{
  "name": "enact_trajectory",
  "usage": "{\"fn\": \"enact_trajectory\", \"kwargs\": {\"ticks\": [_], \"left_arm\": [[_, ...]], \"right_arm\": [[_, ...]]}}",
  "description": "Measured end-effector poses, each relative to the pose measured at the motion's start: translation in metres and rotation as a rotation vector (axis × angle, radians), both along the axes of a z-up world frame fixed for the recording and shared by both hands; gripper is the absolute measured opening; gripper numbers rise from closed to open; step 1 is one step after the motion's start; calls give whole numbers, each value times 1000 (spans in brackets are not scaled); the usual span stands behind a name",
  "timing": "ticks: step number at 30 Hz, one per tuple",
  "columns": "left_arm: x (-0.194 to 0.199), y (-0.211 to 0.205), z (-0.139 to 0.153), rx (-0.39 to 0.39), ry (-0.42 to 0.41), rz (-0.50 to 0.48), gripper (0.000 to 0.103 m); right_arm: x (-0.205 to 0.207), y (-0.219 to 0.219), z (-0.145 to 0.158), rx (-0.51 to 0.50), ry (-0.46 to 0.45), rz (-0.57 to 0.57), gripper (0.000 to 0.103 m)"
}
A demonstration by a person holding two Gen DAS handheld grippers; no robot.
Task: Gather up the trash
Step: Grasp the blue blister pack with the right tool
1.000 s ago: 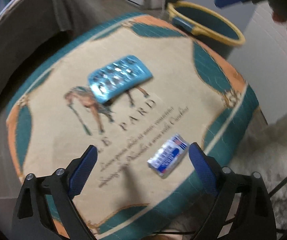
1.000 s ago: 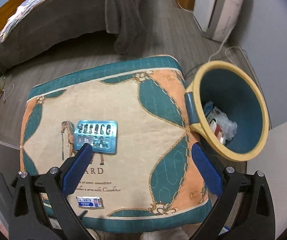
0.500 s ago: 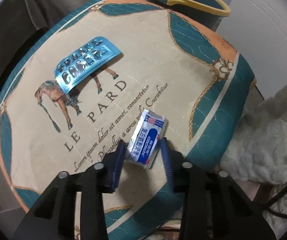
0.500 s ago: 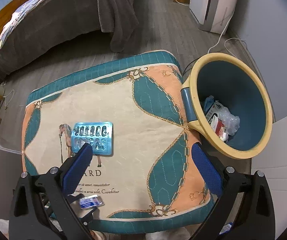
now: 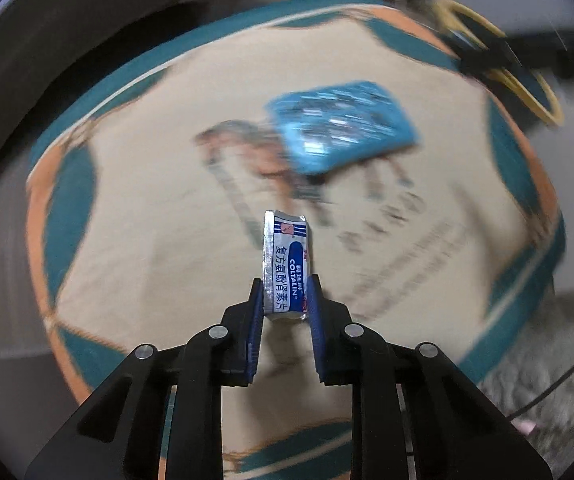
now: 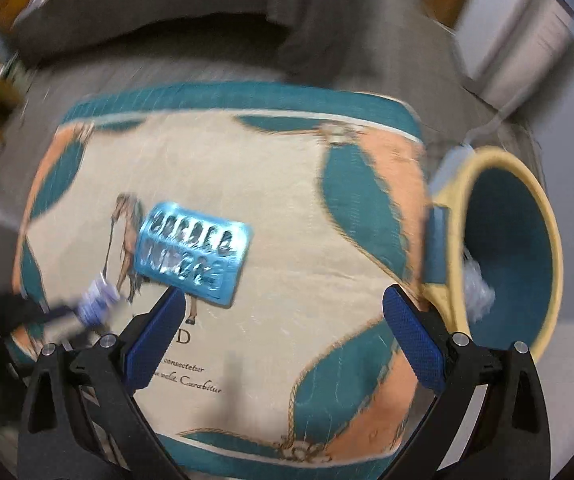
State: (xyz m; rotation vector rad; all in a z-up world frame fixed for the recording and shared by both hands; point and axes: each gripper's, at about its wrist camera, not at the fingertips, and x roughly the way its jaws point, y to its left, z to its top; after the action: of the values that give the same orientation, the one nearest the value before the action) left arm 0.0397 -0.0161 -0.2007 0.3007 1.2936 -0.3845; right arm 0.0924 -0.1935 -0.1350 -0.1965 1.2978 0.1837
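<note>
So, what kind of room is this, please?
Most likely a bedroom in a home. A bed with a grey cover stands behind the low table with its printed cloth, a small waste bin sits beside the table, and a fluffy rug lies on the floor.

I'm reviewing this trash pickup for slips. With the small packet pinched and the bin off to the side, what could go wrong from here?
The left gripper has just closed on only the lower end of the pill packet, so the thin foil might slip or bend out on the way to the bin. The right gripper hangs open near the blue blister pack; the two might crowd each other.
</note>
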Motion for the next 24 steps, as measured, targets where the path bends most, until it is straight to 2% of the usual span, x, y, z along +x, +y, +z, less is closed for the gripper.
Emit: {"fn": "enact_trajectory", "kwargs": {"ticks": [5, 13, 16, 20, 24], "left_arm": [[17, 23, -4, -23, 15, 91, 23], [35, 30, -5, -21, 28, 90, 28], [37, 32, -5, -29, 38, 87, 34], [44, 30, -6, -45, 37, 92, 46], [49, 33, -9, -53, 35, 102, 49]], "right_arm": [[1, 31, -22, -26, 51, 156, 97], [0, 67, -58, -151, 98, 327, 97], [5, 75, -66, -192, 77, 343, 97], [18, 79, -73, -183, 64, 317, 97], [32, 78, -77, -149, 55, 282, 97]]}}
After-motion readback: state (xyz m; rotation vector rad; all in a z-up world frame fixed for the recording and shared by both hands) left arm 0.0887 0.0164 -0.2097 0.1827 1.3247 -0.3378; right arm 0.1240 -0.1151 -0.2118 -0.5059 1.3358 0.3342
